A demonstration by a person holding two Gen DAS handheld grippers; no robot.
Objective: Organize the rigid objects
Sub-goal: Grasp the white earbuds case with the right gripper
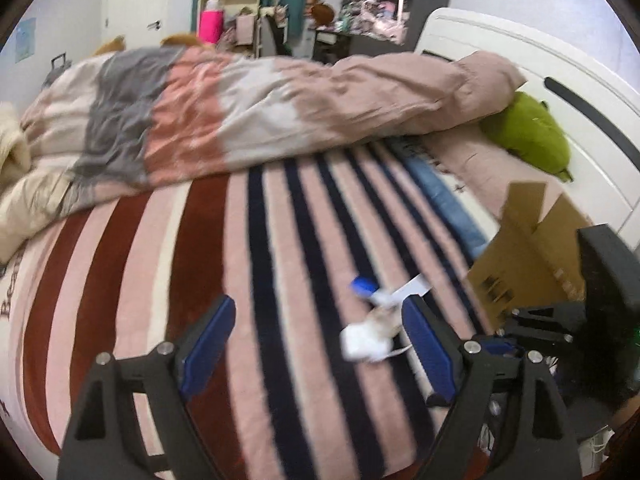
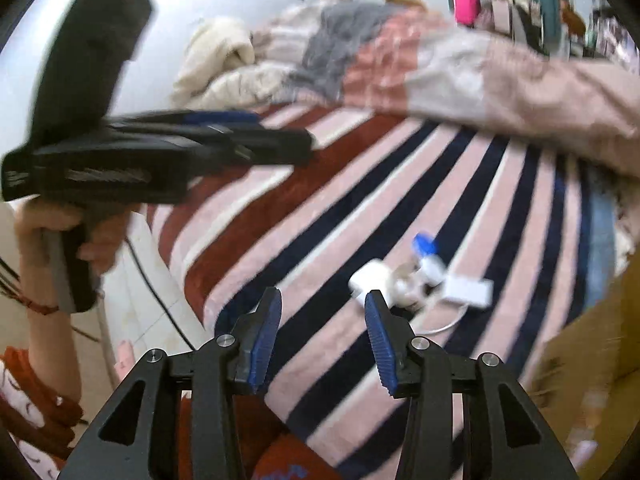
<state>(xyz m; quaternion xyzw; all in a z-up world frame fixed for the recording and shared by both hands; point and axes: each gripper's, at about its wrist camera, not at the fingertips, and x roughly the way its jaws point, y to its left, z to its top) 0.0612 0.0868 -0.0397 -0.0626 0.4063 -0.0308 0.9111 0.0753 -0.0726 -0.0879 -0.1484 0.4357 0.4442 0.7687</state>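
Note:
A small pile of rigid items lies on the striped bedsheet (image 1: 208, 248): a white block (image 1: 365, 343), a blue-capped white bottle (image 1: 366, 286) and a flat white box (image 1: 414, 286). In the right wrist view they are the white block (image 2: 370, 276), the bottle (image 2: 427, 256) and the box (image 2: 468, 290), with a white cable. My left gripper (image 1: 318, 320) is open and empty, above the sheet just left of the pile. My right gripper (image 2: 322, 304) is open and empty, short of the pile. The left gripper also shows from the side in the right wrist view (image 2: 280, 142).
A cardboard box (image 1: 528, 252) stands open at the right of the bed; it also shows in the right wrist view (image 2: 588, 360). A rumpled duvet (image 1: 240, 112) covers the far half. A green plush (image 1: 528, 132) lies by the white headboard (image 1: 520, 52).

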